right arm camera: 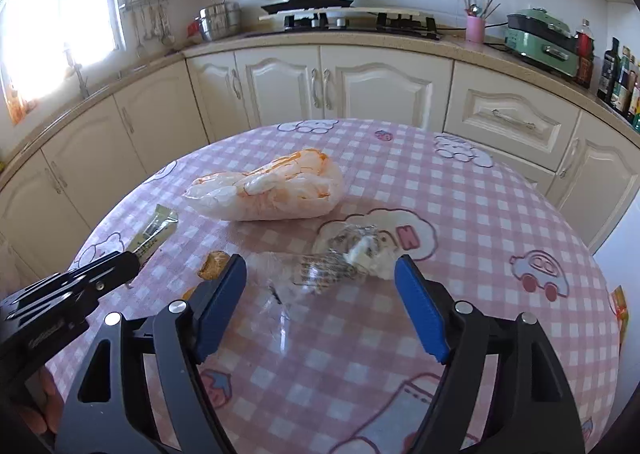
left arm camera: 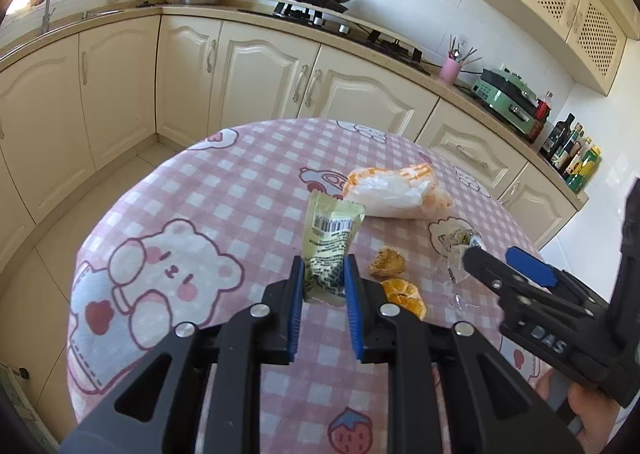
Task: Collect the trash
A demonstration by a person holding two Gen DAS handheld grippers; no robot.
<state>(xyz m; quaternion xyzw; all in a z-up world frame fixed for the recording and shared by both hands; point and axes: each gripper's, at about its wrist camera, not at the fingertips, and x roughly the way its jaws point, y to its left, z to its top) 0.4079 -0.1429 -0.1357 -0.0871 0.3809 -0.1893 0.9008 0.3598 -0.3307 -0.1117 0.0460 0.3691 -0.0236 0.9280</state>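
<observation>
Kitchen with cream cabinets; round table (right arm camera: 460,213) under a pink checked cloth carries the trash. Left gripper (left arm camera: 323,274): blue fingers (left arm camera: 297,294) clenched on the near end of the pale green printed snack wrapper (left arm camera: 330,230), whose long axis runs straight away from them. Right gripper (right arm camera: 320,282): fingers released and wide, the crumpled clear plastic wrapper (right arm camera: 320,274) lying crosswise just ahead between the tips, untouched; this hand is nearer it, so closing there looks next.
</observation>
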